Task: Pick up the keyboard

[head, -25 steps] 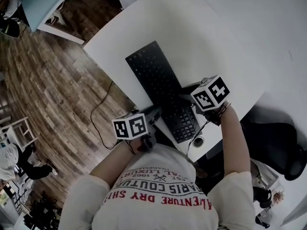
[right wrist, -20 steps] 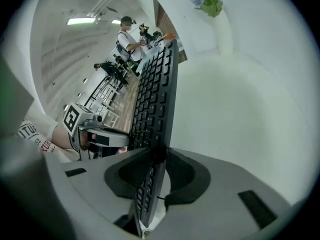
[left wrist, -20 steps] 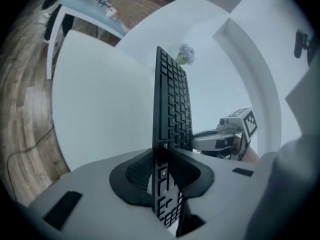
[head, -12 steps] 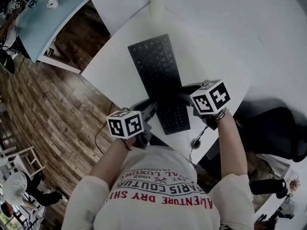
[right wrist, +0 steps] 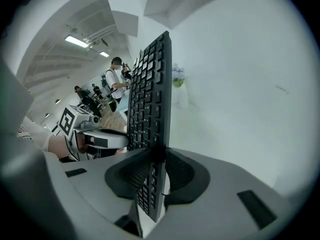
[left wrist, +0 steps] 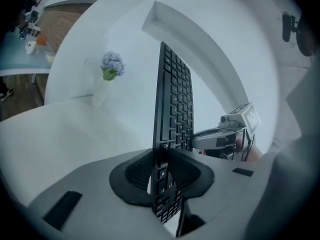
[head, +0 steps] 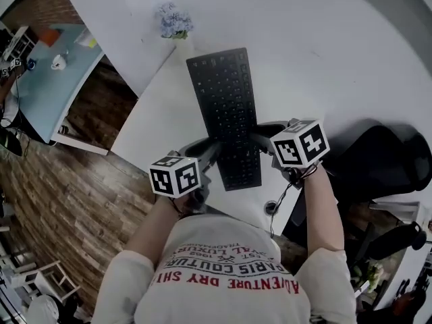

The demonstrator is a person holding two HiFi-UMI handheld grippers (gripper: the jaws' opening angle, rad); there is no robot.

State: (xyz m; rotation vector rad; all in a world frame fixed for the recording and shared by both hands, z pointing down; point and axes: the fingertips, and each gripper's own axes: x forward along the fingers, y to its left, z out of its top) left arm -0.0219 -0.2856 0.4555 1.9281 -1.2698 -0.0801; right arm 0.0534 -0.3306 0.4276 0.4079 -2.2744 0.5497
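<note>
The black keyboard (head: 226,113) hangs off the white table (head: 324,59), gripped by its near end from both sides. My left gripper (head: 214,147) is shut on its left edge and my right gripper (head: 260,138) on its right edge. In the left gripper view the keyboard (left wrist: 175,99) stands edge-on between the pads of the left gripper (left wrist: 161,156), with the right gripper (left wrist: 225,134) beyond it. In the right gripper view the keyboard (right wrist: 150,94) is likewise clamped in the right gripper (right wrist: 157,156), and the left gripper (right wrist: 95,136) shows behind it.
A small vase of flowers (head: 173,22) stands at the table's far left corner. A cable grommet (head: 271,208) sits near the front edge. A black chair (head: 385,160) is at the right, and a pale blue table (head: 40,79) stands over the wooden floor at the left. Several people (right wrist: 116,84) stand far off.
Both grippers have risen with the keyboard held between them, lifting it off the table. In the head view the keyboard has swung to point straighter away, and the vase has come into sight.
</note>
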